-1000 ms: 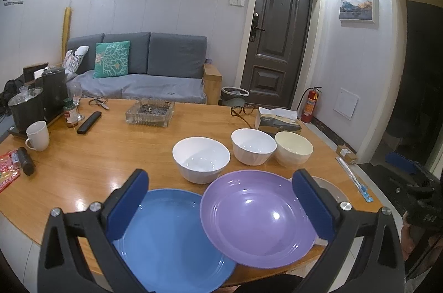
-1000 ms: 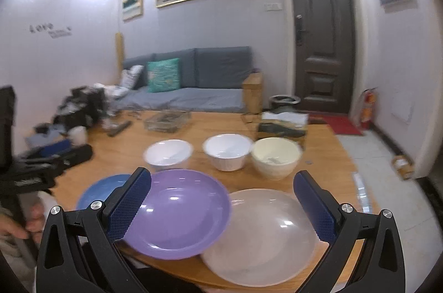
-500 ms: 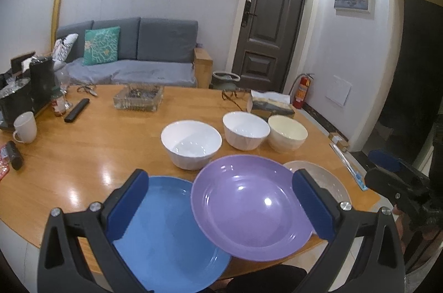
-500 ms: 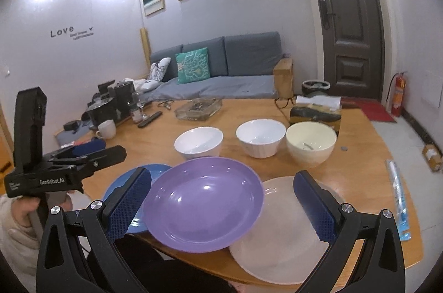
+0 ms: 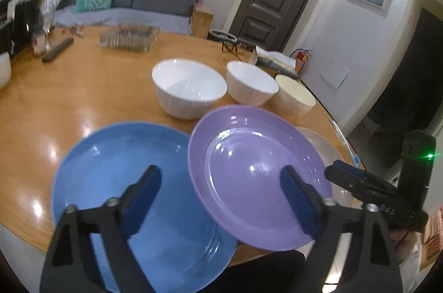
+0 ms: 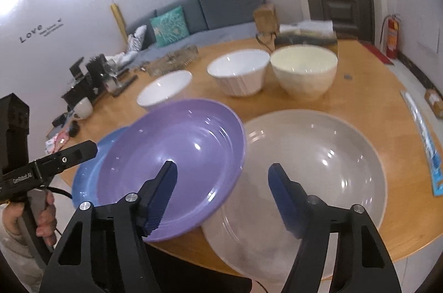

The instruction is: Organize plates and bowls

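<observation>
Three plates overlap along the near edge of the round wooden table [image 5: 69, 99]: a blue plate [image 5: 116, 171] at left, a purple plate [image 5: 249, 171] in the middle resting on both others, and a grey-white plate [image 6: 318, 168] at right. Behind them stand two white bowls [image 5: 188, 88] [image 5: 250, 82] and a cream bowl [image 5: 295, 96]. My left gripper [image 5: 221, 196] is open, low over the seam between the blue and purple plates. My right gripper [image 6: 223, 193] is open, over the seam between the purple plate [image 6: 177, 154] and the grey-white one. Both are empty.
A glass ashtray [image 5: 128, 39], glasses [image 5: 235, 46] and a tissue box [image 5: 272, 57] lie at the table's far side. A remote [image 5: 56, 53], bottles and a white mug [image 6: 83, 107] are at far left. A blue packet [image 6: 423, 140] lies at the right edge.
Both grippers have dropped and moved in closer to the plates, which now fill more of each view. Their jaws stand narrower than before. The plates and bowls have not moved.
</observation>
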### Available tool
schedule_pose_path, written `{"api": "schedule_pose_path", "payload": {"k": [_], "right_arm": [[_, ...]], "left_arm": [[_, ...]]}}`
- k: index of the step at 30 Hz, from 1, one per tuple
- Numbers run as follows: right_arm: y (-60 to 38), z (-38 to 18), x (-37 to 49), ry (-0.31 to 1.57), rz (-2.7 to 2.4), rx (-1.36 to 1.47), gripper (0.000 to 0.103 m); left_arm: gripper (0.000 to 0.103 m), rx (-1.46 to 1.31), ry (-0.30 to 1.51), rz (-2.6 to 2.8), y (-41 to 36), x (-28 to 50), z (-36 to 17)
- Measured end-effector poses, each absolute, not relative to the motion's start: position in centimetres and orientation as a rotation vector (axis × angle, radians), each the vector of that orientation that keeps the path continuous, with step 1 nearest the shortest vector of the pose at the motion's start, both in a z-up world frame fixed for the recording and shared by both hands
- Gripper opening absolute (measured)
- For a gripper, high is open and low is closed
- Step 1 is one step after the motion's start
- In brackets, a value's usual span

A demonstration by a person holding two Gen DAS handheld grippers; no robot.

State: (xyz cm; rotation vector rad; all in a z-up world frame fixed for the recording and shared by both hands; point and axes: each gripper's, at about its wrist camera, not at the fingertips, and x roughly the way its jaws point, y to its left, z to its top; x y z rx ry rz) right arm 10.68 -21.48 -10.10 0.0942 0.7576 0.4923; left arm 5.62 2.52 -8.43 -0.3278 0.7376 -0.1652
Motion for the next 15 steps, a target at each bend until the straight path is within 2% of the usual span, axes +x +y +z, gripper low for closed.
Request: {"api": "schedule_pose_path", "payload": {"k": [5, 7, 11, 15], "right_arm": [[-21.2, -11.4, 11.4, 0.792, 0.482, 0.102, 0.054], [-21.1, -11.5, 11.3, 0.8, 0.482, 0.099, 0.048], [-20.7, -11.8, 11.3, 0.818, 0.479, 0.091, 0.04], [-20.4, -12.0, 11.4, 0.826, 0.482, 0.084, 0.033]], "left_arm": [[0.062, -0.35, 0.768, -0.169, 2.5, 6.1, -9.8], [0.05, -0.363, 0.777, -0.168, 2.6, 6.3, -10.3], [0.044, -0.387, 0.79, -0.178, 2.7, 6.6, -11.0], [0.028, -0.4, 0.8, -0.177, 2.8, 6.7, -11.5]]}}
